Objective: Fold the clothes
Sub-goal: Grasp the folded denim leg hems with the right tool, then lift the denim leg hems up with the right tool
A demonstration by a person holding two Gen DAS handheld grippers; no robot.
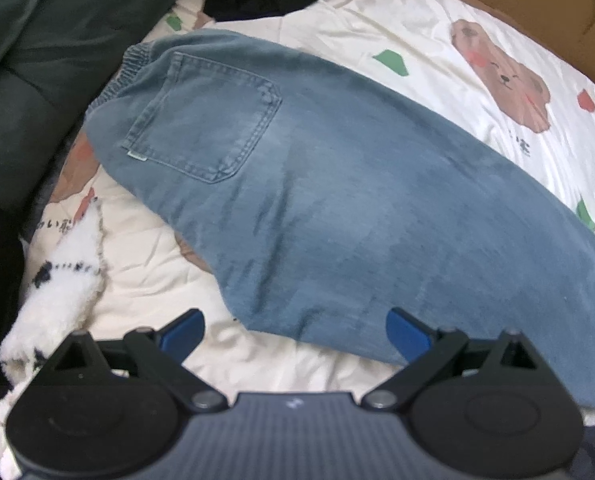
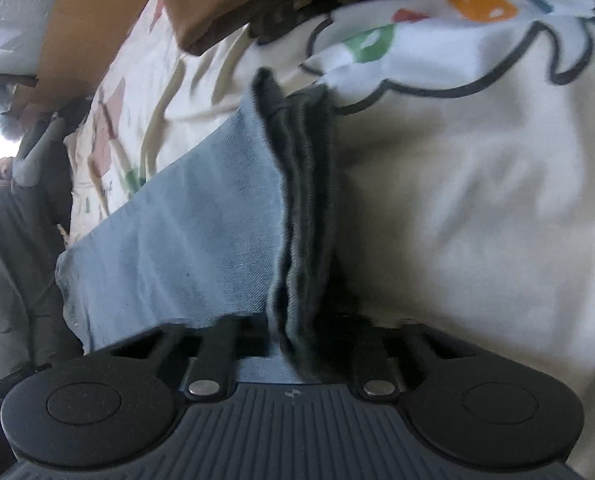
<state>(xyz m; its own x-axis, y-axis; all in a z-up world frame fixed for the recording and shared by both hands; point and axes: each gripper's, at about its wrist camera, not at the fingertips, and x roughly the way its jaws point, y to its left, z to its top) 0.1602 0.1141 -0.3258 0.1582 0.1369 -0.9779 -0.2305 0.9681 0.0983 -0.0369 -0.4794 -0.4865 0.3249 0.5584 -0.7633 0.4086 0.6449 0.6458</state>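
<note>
jeans: light blue washed denim, folded lengthwise so one back pocket faces up. In the left wrist view they run from upper left down to the lower right edge, filling most of the frame.
waistband: gathered elastic, bunched at the upper left end of the jeans.
back pocket: squarish patch with double stitching and a tiny pale tab at its lower left corner.
denim texture: soft, faded in patches, with faint darker streaks near the middle; the surface lies fairly flat.
hem end: in the right wrist view the leg end stands up as a stack of dark grey-blue layered edges running down the middle, with the paler blue face spreading to the left.
bedsheet: cream cotton, lightly creased, printed with a brown bear and green and red shapes. The jeans lie on top of it.
fluffy thing: white fleecy fabric with dark marks, lower left, beside the jeans but not touching them as far as I can see.
cardboard: plain brown sheet, upper right.
left gripper: jaws spread wide, blue pads apart just over the near edge of the jeans, nothing between them.
right gripper: pinched in tight on the layered hem of the jeans, which runs straight down into it.
</note>
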